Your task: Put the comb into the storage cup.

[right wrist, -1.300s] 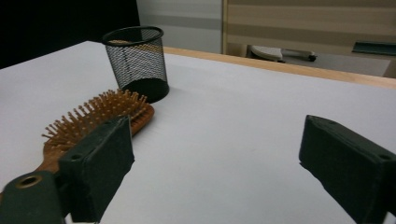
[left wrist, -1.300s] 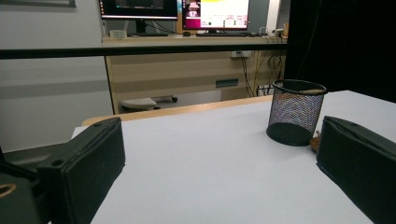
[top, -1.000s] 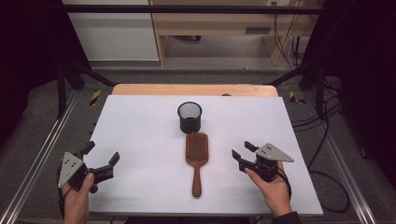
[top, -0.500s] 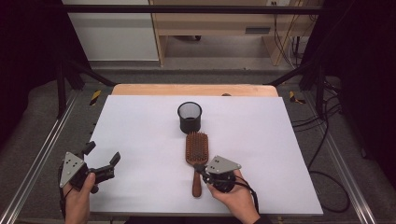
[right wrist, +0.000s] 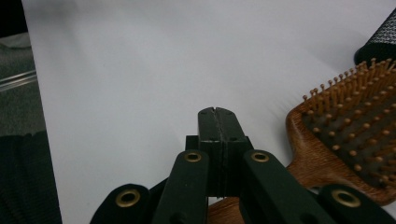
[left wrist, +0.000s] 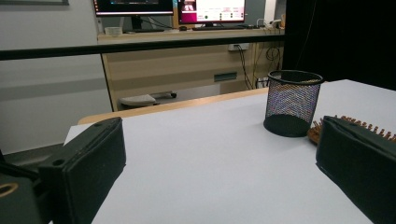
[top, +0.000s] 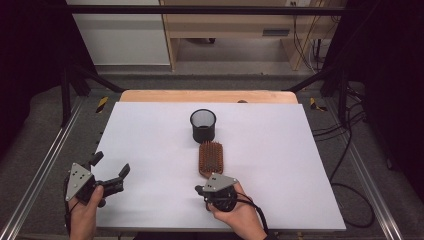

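Right hand-held gripper [top: 201, 190] sits over the handle of the wooden hairbrush [top: 210, 158], its jaws pressed flat together with nothing visibly clamped between them; in the right gripper view the handle passes beneath them. Bristles up, the brush lies on the white desk [top: 150, 140] just in front of the black mesh cup [top: 203, 125]. Far left of the brush, the left hand-held gripper [top: 111, 169] rests wide open and empty

I work in a lab: computer monitors [left wrist: 168, 6] on a wooden desk [left wrist: 187, 70], metal frame rails [top: 45, 165], trailing cables [top: 345, 150].
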`<state>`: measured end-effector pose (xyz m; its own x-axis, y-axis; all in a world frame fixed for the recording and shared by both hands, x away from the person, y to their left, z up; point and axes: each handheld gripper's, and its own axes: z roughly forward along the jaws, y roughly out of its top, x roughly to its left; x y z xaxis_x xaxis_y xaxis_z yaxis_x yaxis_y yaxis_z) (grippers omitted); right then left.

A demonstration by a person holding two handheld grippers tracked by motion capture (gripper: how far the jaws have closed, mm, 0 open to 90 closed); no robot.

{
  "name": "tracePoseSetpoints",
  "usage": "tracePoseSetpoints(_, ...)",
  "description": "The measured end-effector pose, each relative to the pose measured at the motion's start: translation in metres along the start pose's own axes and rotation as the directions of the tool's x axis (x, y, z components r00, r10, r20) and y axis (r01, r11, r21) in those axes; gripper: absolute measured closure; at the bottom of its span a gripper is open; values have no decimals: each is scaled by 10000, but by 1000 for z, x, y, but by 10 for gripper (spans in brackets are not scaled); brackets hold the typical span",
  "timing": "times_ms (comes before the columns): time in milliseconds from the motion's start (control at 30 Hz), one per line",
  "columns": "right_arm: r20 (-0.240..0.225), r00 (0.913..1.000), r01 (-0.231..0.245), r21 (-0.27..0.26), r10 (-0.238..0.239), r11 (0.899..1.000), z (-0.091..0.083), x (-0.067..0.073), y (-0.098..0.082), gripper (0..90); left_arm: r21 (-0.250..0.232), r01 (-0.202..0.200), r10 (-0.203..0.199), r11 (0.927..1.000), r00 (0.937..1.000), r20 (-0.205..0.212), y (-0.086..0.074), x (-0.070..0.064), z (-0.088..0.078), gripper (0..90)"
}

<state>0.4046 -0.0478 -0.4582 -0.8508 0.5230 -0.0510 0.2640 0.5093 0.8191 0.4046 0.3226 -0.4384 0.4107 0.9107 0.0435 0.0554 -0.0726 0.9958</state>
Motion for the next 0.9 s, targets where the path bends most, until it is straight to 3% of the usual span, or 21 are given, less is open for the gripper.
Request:
tracePoseSetpoints(367,-355,9994,65,797,-37,9968,7,4,-2,900,61,-117,117,9999,9999,31,0,-1,1,18)
tracePoseSetpoints(900,-475,9987,-98,1239,158,9922,9,4,-4,900,61,-204,203,9998,9998,71,1,-2,1,18)
